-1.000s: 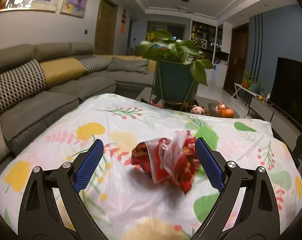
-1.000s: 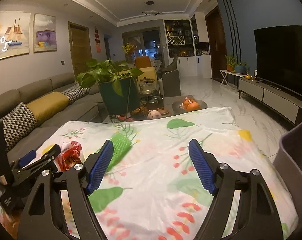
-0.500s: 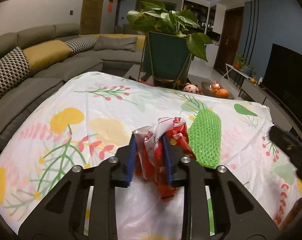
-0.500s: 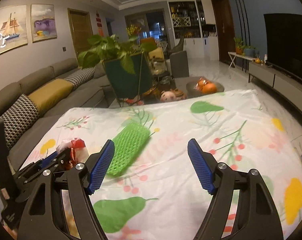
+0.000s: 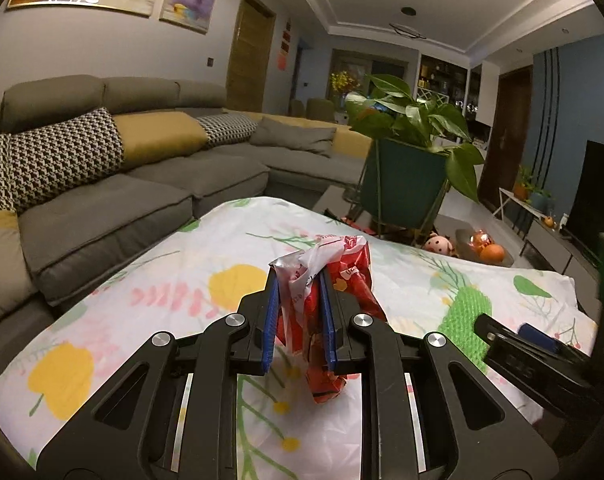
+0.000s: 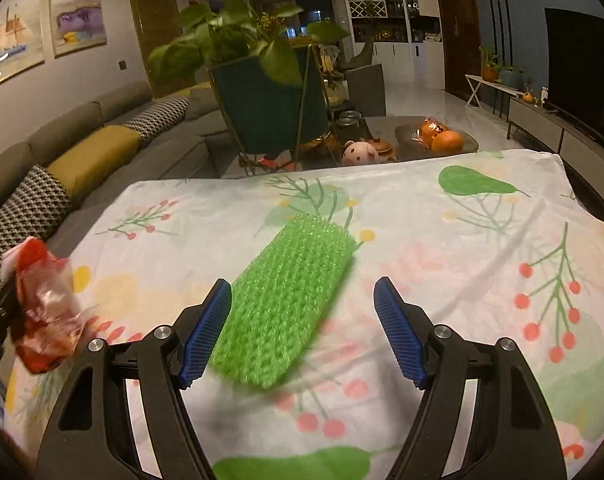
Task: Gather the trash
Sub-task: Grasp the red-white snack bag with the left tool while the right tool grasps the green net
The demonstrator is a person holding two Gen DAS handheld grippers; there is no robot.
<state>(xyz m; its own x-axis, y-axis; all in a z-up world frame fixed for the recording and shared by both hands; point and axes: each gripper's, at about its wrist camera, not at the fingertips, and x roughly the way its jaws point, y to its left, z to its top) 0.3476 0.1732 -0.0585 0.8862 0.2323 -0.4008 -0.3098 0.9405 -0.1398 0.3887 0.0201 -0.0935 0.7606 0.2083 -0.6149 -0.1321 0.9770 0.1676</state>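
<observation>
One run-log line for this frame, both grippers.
left gripper: shut on red wrapper, lifted off cloth | right gripper: open, fingers straddling green foam net on floral cloth | bin: not visible

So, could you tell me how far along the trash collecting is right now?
Done: the left gripper is shut on the red wrapper, which is lifted off the tablecloth. In hand: the right gripper is open, with its fingers either side of the near end of the green foam net. Left: grasping the net and binning both pieces; no bin shows in either view.
</observation>
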